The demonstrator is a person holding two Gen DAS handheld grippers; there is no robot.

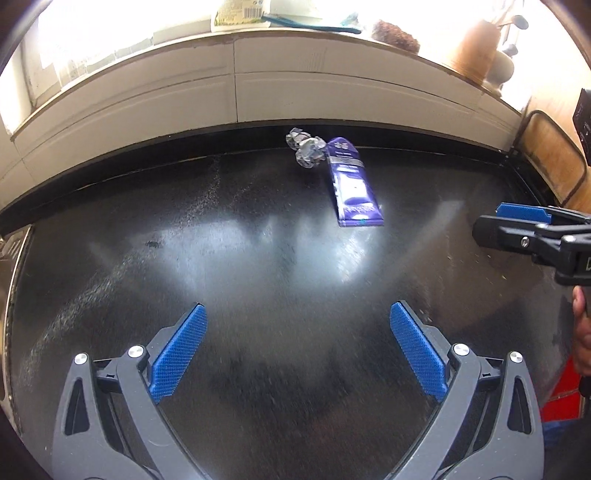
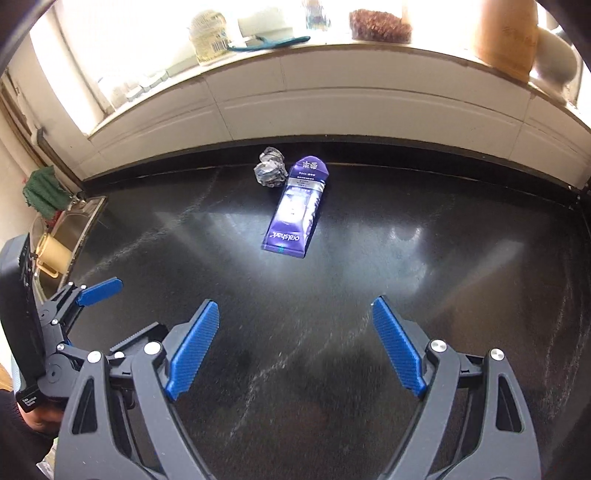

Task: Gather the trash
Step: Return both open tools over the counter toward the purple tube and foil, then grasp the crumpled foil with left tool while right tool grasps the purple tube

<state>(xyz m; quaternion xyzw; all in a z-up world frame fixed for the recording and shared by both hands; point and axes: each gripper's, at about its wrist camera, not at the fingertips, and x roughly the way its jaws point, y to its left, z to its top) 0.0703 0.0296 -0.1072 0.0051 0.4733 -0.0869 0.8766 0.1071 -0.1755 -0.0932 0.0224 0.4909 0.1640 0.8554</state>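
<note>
Two pieces of trash lie at the far edge of my black surface point(image 1: 280, 266), close under the white tiled wall point(image 1: 306, 92): a crumpled foil ball point(image 1: 306, 148) and a flat purple packet point(image 1: 352, 184). The ball sits just beside the packet's far end, on its left, and I cannot tell whether they touch. The packet lies flat with its length running from the wall toward me. My left tool point(image 1: 298, 349) hangs low over the bare surface with its blue pads point(image 1: 177, 354) spread wide and nothing between them, well short of the trash. My right tool point(image 2: 295, 345) is likewise spread wide and holds nothing; the packet point(image 2: 293, 208) and ball point(image 2: 270, 170) lie ahead of it, a little left of its centre line. From the left camera, my right tool point(image 1: 517, 221) shows at the right edge. On the windowsill point(image 2: 332, 50) above the wall stand a jar point(image 2: 208, 37), a teal brush point(image 2: 269, 42), a brown scrubber point(image 2: 380, 24) and a wooden container point(image 2: 506, 33). At the far left is a sink point(image 2: 70, 229) with a yellow cup point(image 2: 51, 253) and a green cloth point(image 2: 42, 192).
</note>
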